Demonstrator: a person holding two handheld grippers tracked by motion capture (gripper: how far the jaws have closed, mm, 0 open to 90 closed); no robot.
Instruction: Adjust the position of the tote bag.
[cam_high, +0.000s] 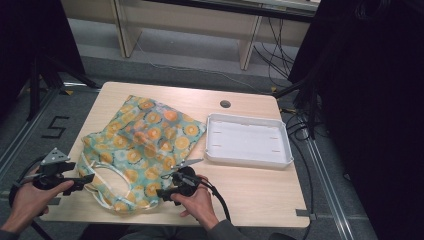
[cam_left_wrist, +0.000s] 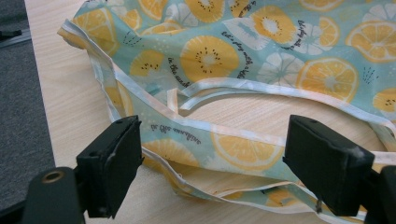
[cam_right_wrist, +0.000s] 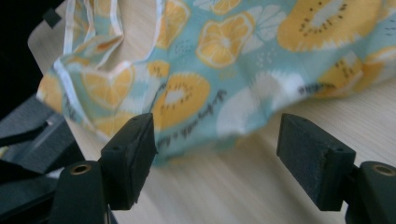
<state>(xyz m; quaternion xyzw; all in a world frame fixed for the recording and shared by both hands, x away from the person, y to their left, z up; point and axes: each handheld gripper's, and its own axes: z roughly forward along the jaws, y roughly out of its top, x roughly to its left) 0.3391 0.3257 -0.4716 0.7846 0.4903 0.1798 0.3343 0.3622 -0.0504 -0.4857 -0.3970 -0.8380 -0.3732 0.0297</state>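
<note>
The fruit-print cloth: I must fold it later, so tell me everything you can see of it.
The fruit-print cloth looks like thin teal fabric printed with orange citrus slices and edged in white binding, with looped straps at its near end. It lies crumpled and partly spread on the wooden table, left of the white tray.

The teal cloth bears orange and yellow citrus slices with white trim; the tray is white.

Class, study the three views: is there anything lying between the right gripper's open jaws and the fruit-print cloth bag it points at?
Nothing visible. The right gripper faces the cloth bag with open jaws, and bare table lies between them. The white tray sits off to the side.
</note>
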